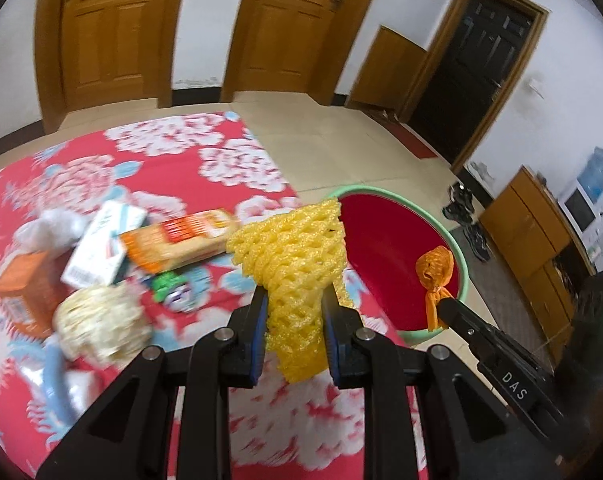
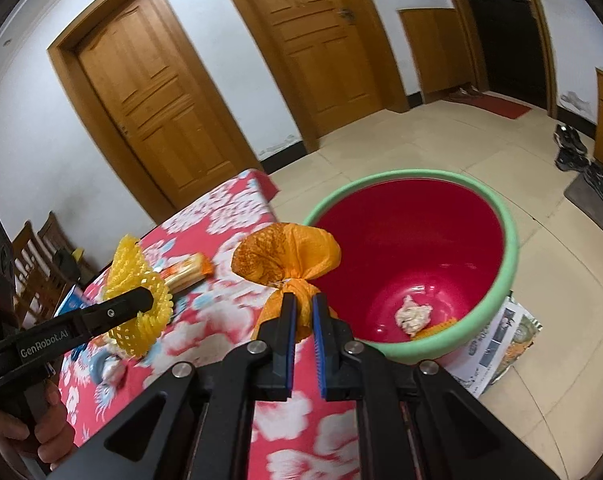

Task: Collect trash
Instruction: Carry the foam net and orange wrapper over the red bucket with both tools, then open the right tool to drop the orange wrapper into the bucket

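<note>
Wooden doors, pale floor tiles, and a bench (image 1: 205, 152) under a red floral cloth.

Carry-to-bin step in hand, both loads lifted clear of the cloth. Left tool (image 1: 295, 312) clamped on a yellow foam net (image 1: 293, 252), jaws narrow, net bulging out above the pads. Right tool (image 2: 303, 312) pinched almost fully closed on the neck of an orange crumpled bag (image 2: 285, 254).

Red bin (image 2: 413, 248) with green rim on the floor off the bench edge, at 1 o'clock from the right tool in the right wrist view; crumpled paper wad (image 2: 412, 314) already at its bottom. Orange bag hanging at the rim, not yet over the opening.

Next: both loads forward past the rim toward 1 o'clock, then jaws spread. More trash left on the bench at 9 o'clock in the left view: biscuit packet (image 1: 181, 240), white box (image 1: 101, 248), pale foam net (image 1: 101, 324).
</note>
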Available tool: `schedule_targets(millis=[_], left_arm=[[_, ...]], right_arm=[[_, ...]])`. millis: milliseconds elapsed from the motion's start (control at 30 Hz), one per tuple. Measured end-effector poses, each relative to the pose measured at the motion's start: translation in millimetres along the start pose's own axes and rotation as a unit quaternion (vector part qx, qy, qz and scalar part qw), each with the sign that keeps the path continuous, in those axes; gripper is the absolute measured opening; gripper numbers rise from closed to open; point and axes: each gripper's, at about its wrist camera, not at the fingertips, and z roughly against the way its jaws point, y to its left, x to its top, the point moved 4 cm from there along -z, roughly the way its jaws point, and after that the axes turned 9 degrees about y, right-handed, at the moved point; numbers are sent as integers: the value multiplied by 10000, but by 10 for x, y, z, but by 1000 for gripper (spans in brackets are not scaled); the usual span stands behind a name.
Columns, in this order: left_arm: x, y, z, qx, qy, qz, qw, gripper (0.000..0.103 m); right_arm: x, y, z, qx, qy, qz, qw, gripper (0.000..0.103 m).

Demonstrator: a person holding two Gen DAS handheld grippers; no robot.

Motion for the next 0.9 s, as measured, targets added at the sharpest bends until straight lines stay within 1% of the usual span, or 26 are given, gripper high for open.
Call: schedule_targets(millis=[333,500,567,667,733,767,800,900], left_arm=[[228,-375,-529,-80,307,-337,9989,24],[301,-518,-774,-106,455,-489,9977,24],[323,-566,-847,-119,489,-552,9972,24],[346,-615,-932,-95,517,-633,9966,24],[346,-640,-968,-70,528,-705,9961,33],[333,-658,-965,-55,532,-718,9960,39],[331,-663,-973,-45,532,-722,9960,42],[336,-663,-977,-50,532,-690,9962,46]], right_arm=[[160,-537,-147,-305,55,-458,9985,10],[214,-705,-249,-394,100,-607,9973,12],[225,-754,-273,-417,111,-657,9969,14],[257,-825,-302,-432,129,-733,9963,15],[272,-859,-320,-432,129,-756,9961,15],[279,-875,-327,-438,129,-752,9961,18],[285,-890,-334,-440,140,-760,9960,19],[291,-930,-352,-420,156,-796,9958,20]])
